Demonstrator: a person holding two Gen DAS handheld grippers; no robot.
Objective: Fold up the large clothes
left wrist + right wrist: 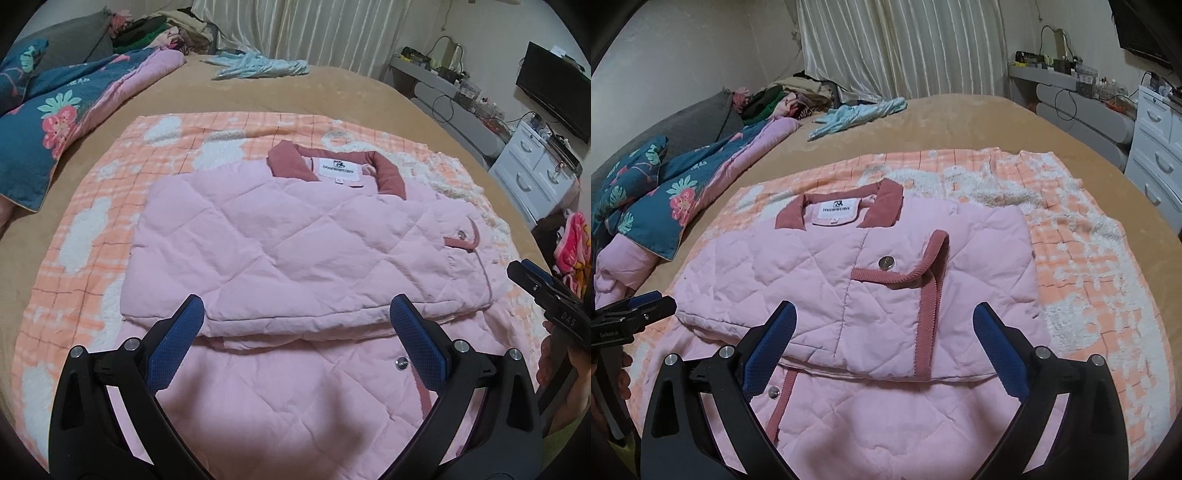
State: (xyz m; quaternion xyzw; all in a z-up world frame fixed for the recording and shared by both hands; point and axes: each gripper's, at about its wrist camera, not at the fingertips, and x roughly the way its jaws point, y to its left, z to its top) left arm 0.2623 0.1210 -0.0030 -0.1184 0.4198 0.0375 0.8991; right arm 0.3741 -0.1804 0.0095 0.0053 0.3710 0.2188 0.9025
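Observation:
A pink quilted jacket (295, 251) with a dusty-rose collar (388, 171) lies partly folded on an orange checked blanket (92, 236); its sleeves are folded across the chest and the lower part lies flat toward me. It also shows in the right wrist view (849, 288). My left gripper (297, 314) is open and empty, just above the jacket's folded edge. My right gripper (884, 321) is open and empty over the same edge, further right. The right gripper shows at the right edge of the left wrist view (532, 280), the left gripper at the left edge of the right wrist view (646, 306).
The blanket lies on a tan bed (258, 92). A floral blue and pink quilt (48, 118) is at the left. A light blue garment (258, 64) lies at the far side. A clothes pile (798, 96) is by the curtains. White drawers (535, 173) stand at the right.

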